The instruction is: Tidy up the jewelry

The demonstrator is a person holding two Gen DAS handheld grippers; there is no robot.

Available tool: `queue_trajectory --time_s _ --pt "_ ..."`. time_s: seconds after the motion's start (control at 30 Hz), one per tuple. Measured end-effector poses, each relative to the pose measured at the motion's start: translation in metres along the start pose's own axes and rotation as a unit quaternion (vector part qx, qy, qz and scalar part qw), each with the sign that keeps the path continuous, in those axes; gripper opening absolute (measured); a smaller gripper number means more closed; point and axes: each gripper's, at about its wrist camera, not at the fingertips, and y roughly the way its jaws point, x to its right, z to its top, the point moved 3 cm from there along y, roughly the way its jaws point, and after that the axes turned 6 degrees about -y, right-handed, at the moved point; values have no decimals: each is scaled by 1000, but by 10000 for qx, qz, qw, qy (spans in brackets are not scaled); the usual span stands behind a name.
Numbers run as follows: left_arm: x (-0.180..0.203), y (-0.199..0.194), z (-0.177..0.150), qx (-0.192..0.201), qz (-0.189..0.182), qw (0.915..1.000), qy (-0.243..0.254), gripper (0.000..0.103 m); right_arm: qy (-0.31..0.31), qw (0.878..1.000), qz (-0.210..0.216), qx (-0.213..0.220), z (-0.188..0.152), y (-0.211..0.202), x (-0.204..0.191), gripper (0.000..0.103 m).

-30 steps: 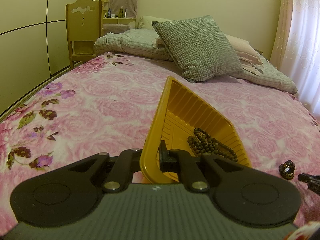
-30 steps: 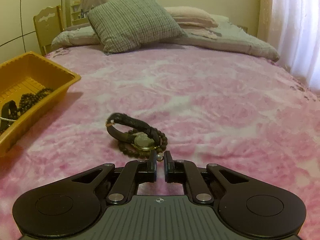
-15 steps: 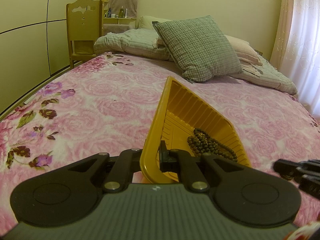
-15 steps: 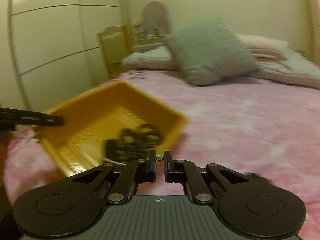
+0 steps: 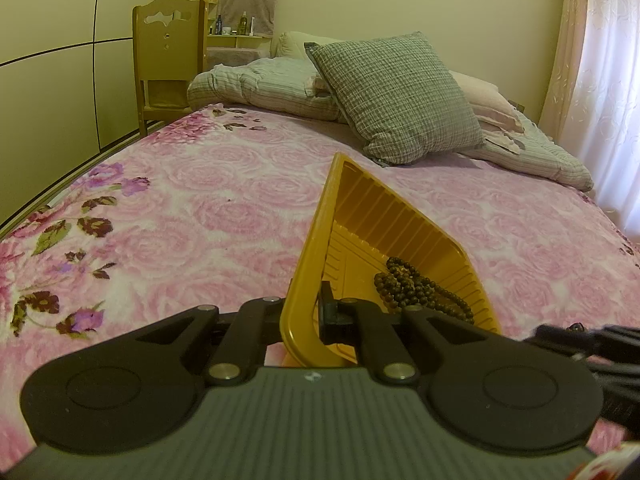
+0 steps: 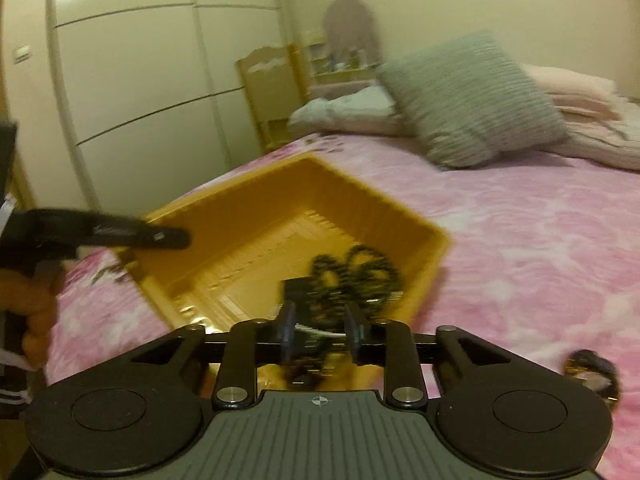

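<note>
My left gripper (image 5: 310, 312) is shut on the near rim of the yellow tray (image 5: 372, 216), which stands tilted on the pink bedspread. A dark bead necklace (image 5: 416, 288) lies in the tray's low corner. My right gripper (image 6: 320, 328) hovers over the near edge of the tray (image 6: 260, 208) and its jaws are opening. A pale strand and blurred dark jewellery show between and under the fingers, above the beads (image 6: 360, 272); the pads stand clear of them. A dark-strapped watch (image 6: 592, 368) lies on the bedspread at lower right. The right gripper's tip (image 5: 560, 336) shows beside the tray.
A checked cushion (image 5: 396, 96) and folded bedding lie at the head of the bed. A wooden chair (image 5: 168, 60) stands by the wardrobe wall on the left. A curtain (image 5: 608, 80) hangs on the right. A hand (image 6: 28, 300) holds the left gripper.
My right gripper has swung left and up, from the watch and bracelet on the bedspread to over the tray, and its jaws have parted. The left gripper and the tray have kept still.
</note>
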Motion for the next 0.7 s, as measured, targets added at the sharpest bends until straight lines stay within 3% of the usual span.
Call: queue_trajectory --time_s 0.17,0.37,0.47,0.7 --pt "0 0 0 -4 2 10000 2 6 84 9953 -963 -74 -19 -22 38 29" --pt "0 0 0 -1 2 10000 5 6 518 9803 -1869 -380 -47 -41 95 29" --pt "0 0 0 -3 1 10000 -1 6 426 9741 -2150 -558 -53 -43 112 29" --pt "1 1 0 -21 9 10000 -17 6 -435 9643 -2450 -902 -60 -28 123 29"
